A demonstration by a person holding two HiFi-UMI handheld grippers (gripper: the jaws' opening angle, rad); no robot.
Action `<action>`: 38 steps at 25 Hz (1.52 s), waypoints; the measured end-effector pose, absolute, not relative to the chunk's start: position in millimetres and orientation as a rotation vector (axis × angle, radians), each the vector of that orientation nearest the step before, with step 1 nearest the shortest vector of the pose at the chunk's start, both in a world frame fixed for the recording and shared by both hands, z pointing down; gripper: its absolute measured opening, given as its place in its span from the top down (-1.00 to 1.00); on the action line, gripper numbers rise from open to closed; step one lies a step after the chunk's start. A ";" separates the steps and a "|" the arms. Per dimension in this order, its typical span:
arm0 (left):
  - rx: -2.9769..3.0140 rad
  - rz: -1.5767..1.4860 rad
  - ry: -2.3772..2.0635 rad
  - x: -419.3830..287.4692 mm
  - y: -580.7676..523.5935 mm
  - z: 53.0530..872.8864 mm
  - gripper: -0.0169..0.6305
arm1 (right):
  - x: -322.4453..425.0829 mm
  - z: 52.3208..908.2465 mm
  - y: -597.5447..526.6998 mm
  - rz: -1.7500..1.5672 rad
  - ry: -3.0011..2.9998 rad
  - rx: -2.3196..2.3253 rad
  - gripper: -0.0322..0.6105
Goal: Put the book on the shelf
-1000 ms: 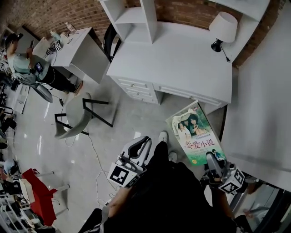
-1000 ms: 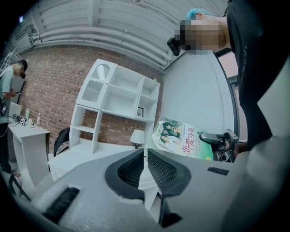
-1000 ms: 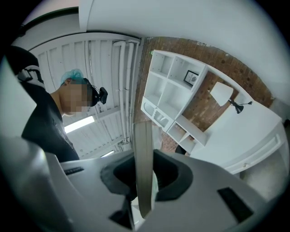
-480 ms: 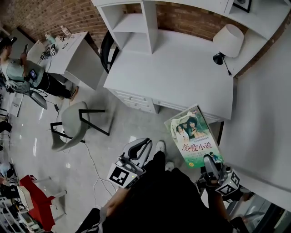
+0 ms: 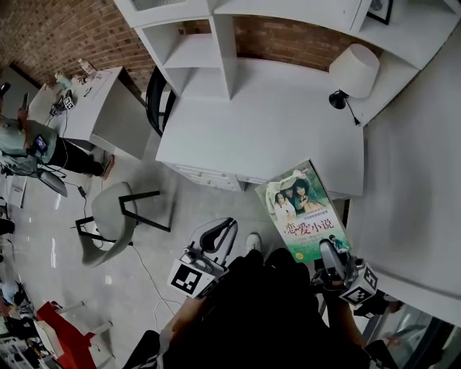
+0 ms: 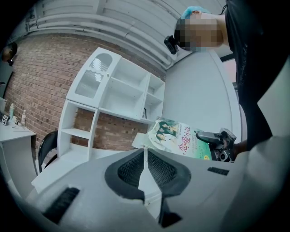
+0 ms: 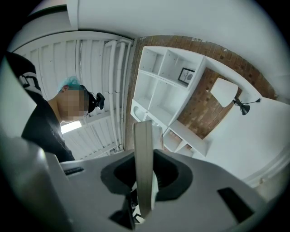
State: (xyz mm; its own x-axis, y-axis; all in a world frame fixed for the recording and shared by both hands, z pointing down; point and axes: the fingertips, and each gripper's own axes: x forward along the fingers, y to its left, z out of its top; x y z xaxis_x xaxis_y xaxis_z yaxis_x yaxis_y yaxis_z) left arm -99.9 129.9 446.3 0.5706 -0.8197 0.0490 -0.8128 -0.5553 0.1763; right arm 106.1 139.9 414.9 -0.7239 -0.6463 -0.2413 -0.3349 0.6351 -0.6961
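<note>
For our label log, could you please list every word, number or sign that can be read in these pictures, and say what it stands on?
"恋爱小说": title on the cover of the book.
Smaller print on that cover: too small to read.
Square patterns on the marker cubes: codes only, no words.
Framed picture: too small to read.

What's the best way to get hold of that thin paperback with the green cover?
Probably by its near short edge, coming from the person's side, as the right gripper does now. The book is thin and flat, so the jaws pinch both covers, leaving the far end free for the shelf.
</note>
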 end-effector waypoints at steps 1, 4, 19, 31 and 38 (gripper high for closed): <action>2.627 -0.062 -1.375 -101.0 123.9 444.8 0.84 | 105.0 414.5 136.1 -0.885 2.374 -0.774 0.66; 2.625 -0.063 -1.362 -101.9 103.1 444.8 0.84 | 102.0 415.7 118.2 -0.896 2.373 -0.780 0.65; 2.600 -0.031 -1.371 -94.7 1.6 441.5 0.84 | 91.4 407.5 0.3 -0.958 2.322 -0.706 0.66; 2.615 -0.038 -1.390 -84.1 -50.0 432.8 0.84 | 96.6 401.0 -53.7 -0.971 2.324 -0.652 0.66; 2.600 -0.024 -1.436 -70.9 -94.9 431.1 0.84 | 115.6 410.3 -102.3 -0.952 2.336 -0.570 0.65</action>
State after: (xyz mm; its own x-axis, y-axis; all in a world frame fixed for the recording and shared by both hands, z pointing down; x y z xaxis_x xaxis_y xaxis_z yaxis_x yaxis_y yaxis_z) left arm -70.9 -94.9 431.1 0.5360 -0.8415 0.0684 -0.8387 -0.5214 0.1575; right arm 115.6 -102.3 410.3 -0.7601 -0.5621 -0.3261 -0.1741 0.6596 -0.7311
